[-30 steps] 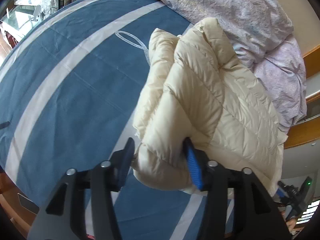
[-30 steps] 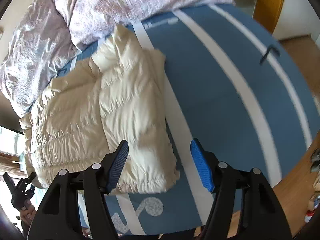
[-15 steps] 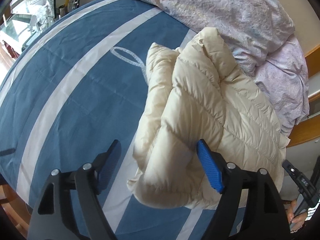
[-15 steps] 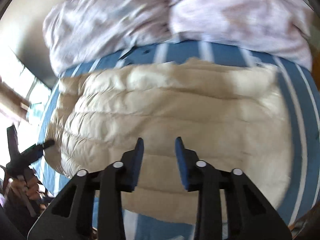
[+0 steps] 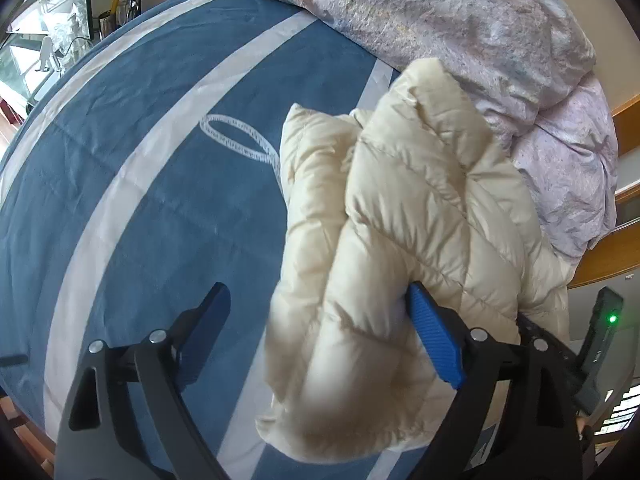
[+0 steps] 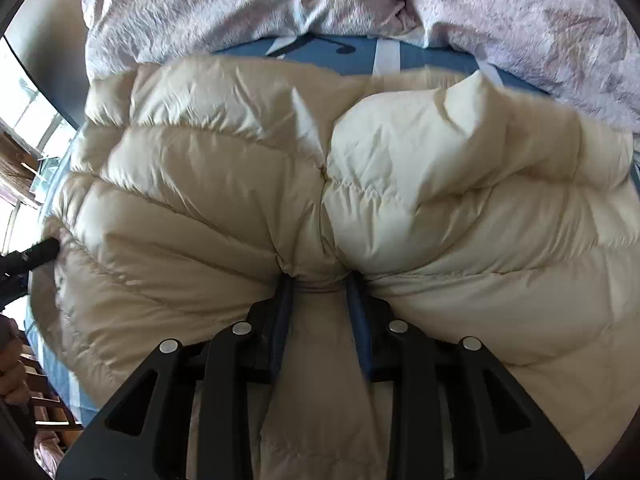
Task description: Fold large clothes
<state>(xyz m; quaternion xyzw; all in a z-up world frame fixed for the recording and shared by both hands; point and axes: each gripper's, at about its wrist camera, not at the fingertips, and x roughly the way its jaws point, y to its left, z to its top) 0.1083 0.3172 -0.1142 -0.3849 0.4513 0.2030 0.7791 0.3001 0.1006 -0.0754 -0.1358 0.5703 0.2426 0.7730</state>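
Since a second ago the right gripper (image 6: pixel 318 280) swung over the cream puffer jacket (image 6: pixel 224 184) and pinched a fold; the left gripper (image 5: pixel 316 324), jaws opening, has released it onto the blue striped bedspread (image 5: pixel 132 184) near the rumpled duvet (image 5: pixel 460 20).

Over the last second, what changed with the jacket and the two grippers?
The left gripper let go of the jacket; its jaws are opening. The right gripper swung over from the bed's edge and pinched a fold of the jacket. The jacket stays folded on the blue sheet.
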